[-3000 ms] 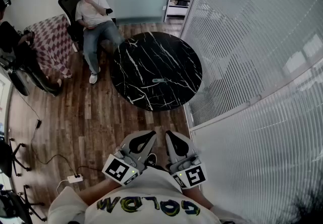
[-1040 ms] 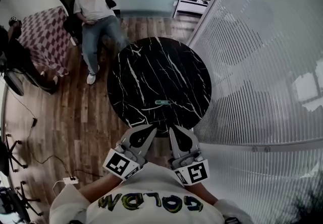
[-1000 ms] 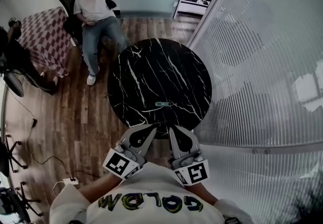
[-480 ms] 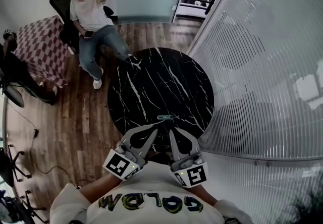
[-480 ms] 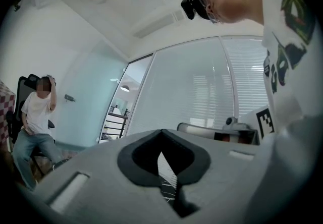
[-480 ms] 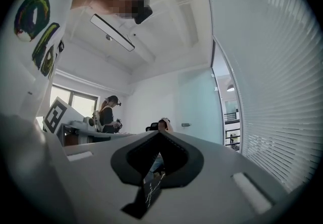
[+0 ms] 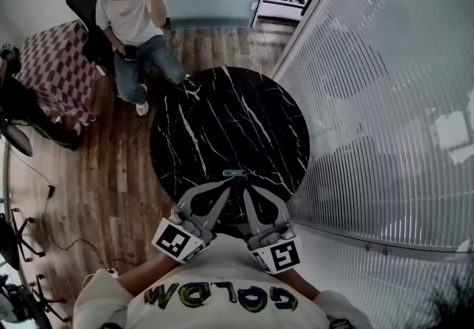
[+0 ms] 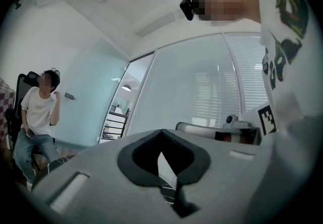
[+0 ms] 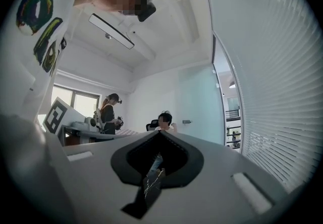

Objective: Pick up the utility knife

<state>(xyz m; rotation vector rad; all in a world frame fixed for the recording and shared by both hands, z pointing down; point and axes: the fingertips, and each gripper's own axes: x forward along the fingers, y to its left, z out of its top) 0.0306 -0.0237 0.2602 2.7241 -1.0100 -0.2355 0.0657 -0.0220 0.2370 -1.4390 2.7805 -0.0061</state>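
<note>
**Desk:** Where is the utility knife (image 7: 235, 172)?

**Photographer:** It lies flat on the round black marble table (image 7: 222, 105), close to the rim nearest the person, its length running across the picture. It is just ahead of both gripper tips and sits in neither one.

**Desk:** And the jaws?

**Photographer:** The left gripper (image 7: 230, 184) has its jaws pressed together with nothing between them. The right gripper (image 7: 245, 189) is the same — closed on nothing. In each gripper view the two halves meet at the tip.

**Desk:** How are they posed?

**Photographer:** The two are held side by side at the person's chest, pointing level. They angle inward, so the tips nearly meet over the table's near rim. The marker cubes sit at the back, against the white shirt (image 7: 215, 298).

**Desk:** How much room is around them?

**Photographer:** On the right, the table's edge runs close to a slatted glass wall (image 7: 385, 98). On the left is open wooden floor (image 7: 111, 172). A seated person (image 7: 129, 20) is at the far side — feet near the far rim and well apart from the knife.
</note>
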